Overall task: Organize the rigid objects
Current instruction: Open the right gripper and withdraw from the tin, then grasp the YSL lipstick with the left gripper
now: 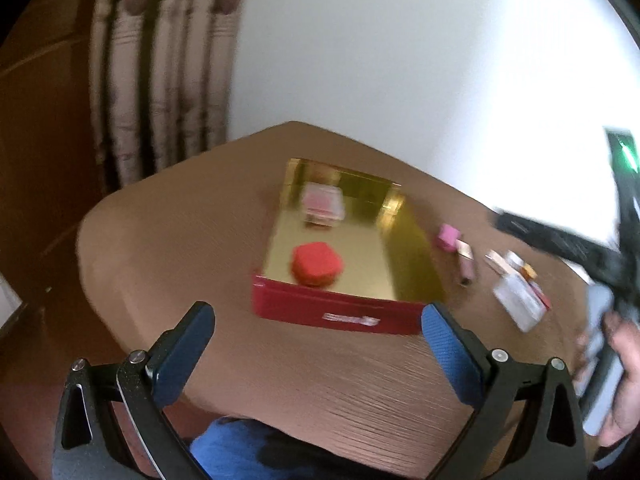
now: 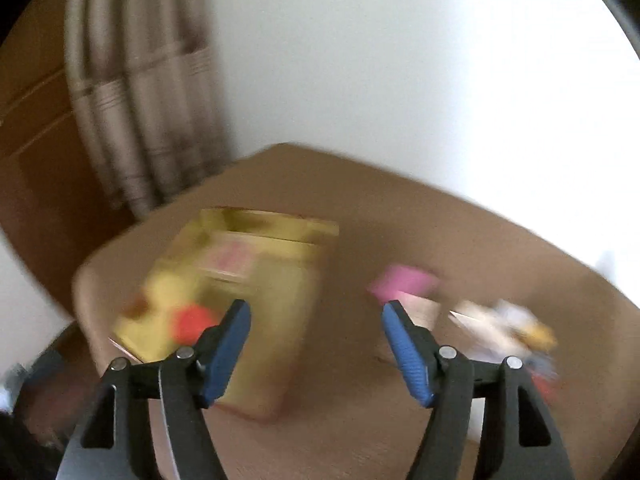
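A red box (image 1: 304, 310) with a gold inside stands open in the middle of the brown table (image 1: 160, 240). In it lie a red round piece (image 1: 316, 265) and a small clear case with a pink lid (image 1: 322, 202). To its right on the table are a pink block (image 1: 449, 237), a slim tube (image 1: 466, 266) and white packets (image 1: 518, 300). My left gripper (image 1: 318, 314) hangs open and empty before the box's near wall. My right gripper (image 2: 315, 312) is open too, empty, above the table between the blurred box (image 2: 280, 280) and the pink block (image 2: 404, 280).
A striped curtain (image 1: 160, 80) and a white wall stand behind the table. At the right edge of the left wrist view a person's hand (image 1: 624, 380) grips a grey handle. The right wrist view is heavily blurred.
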`<state>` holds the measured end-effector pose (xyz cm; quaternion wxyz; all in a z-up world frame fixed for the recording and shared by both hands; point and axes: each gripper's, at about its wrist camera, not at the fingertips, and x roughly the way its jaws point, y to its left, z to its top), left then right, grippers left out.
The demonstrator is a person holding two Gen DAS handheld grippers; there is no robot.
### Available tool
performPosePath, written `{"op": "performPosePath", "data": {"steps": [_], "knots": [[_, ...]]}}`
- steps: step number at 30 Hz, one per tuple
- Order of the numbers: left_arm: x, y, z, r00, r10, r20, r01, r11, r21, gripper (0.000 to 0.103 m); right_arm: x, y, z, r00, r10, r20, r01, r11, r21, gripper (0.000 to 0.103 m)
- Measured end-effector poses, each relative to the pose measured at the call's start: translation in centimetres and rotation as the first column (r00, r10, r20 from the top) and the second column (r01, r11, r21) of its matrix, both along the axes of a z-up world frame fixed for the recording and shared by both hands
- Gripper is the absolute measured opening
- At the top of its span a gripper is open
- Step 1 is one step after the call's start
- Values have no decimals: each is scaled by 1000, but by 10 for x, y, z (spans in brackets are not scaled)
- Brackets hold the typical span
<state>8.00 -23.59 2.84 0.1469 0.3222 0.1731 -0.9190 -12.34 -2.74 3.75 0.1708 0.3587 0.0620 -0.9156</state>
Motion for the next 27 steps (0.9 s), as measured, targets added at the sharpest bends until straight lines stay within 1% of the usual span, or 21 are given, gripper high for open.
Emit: {"op": "performPosePath", "data": {"steps": [1, 2, 4, 6, 7, 9, 11, 13, 16, 17, 18, 19, 20, 21, 23, 25, 26, 27], "knots": [[-2, 6, 0, 999, -34, -1, 34, 999, 6, 102, 12, 35, -2, 998, -66, -15, 66, 998, 18, 71], [-5, 13, 1, 998, -68, 1, 68, 998, 13, 102, 19, 59, -5, 994, -110, -17, 110, 994, 27, 72], [-11, 32, 1, 991, -131, 4, 131, 991, 9, 102, 44, 125, -21, 973, -228, 18, 228, 973, 15, 72], [-23, 55, 6, 978, -206, 9, 206, 978, -36, 102, 68, 171, -39, 950, -305, 61, 306, 952, 0, 72], [-33, 67, 10, 971, -240, 16, 241, 969, -60, 102, 73, 187, -44, 944, -323, 72, 324, 946, -6, 72], [-60, 84, 18, 957, -290, 22, 291, 954, -75, 102, 97, 211, -58, 930, -354, 97, 358, 933, -30, 72], [-92, 100, 27, 945, -325, 48, 328, 941, -81, 102, 111, 222, -66, 927, -357, 116, 365, 929, -57, 72], [-122, 113, 34, 928, -367, 65, 372, 924, -90, 102, 119, 227, -69, 932, -338, 130, 352, 930, -104, 72], [-164, 136, 31, 911, -393, 122, 407, 906, -119, 102, 116, 215, -57, 944, -301, 136, 319, 939, -132, 72], [-178, 143, 26, 908, -393, 144, 410, 903, -128, 101, 118, 212, -49, 949, -289, 126, 305, 942, -140, 72], [-187, 147, 20, 912, -377, 162, 399, 907, -138, 99, 123, 211, -40, 953, -281, 111, 296, 944, -149, 72], [-199, 152, 12, 911, -370, 182, 396, 909, -130, 97, 126, 209, -29, 958, -271, 93, 283, 946, -158, 73], [-212, 155, 3, 904, -376, 204, 403, 908, -113, 94, 129, 207, -21, 964, -257, 73, 265, 950, -163, 74], [-219, 156, -4, 902, -373, 218, 404, 908, -116, 87, 130, 206, -18, 966, -252, 62, 259, 953, -159, 75], [-235, 161, -21, 892, -373, 257, 413, 902, -123, 85, 135, 206, -12, 968, -248, 47, 252, 957, -143, 75], [-245, 161, -36, 892, -347, 290, 397, 908, -133, 75, 138, 207, -11, 968, -244, 54, 250, 957, -148, 75], [-249, 158, -44, 888, -343, 306, 392, 913, -116, 73, 139, 209, -10, 968, -246, 57, 252, 955, -156, 76], [-252, 156, -51, 886, -337, 318, 384, 918, -96, 69, 139, 211, -10, 966, -251, 63, 258, 951, -169, 76]]}}
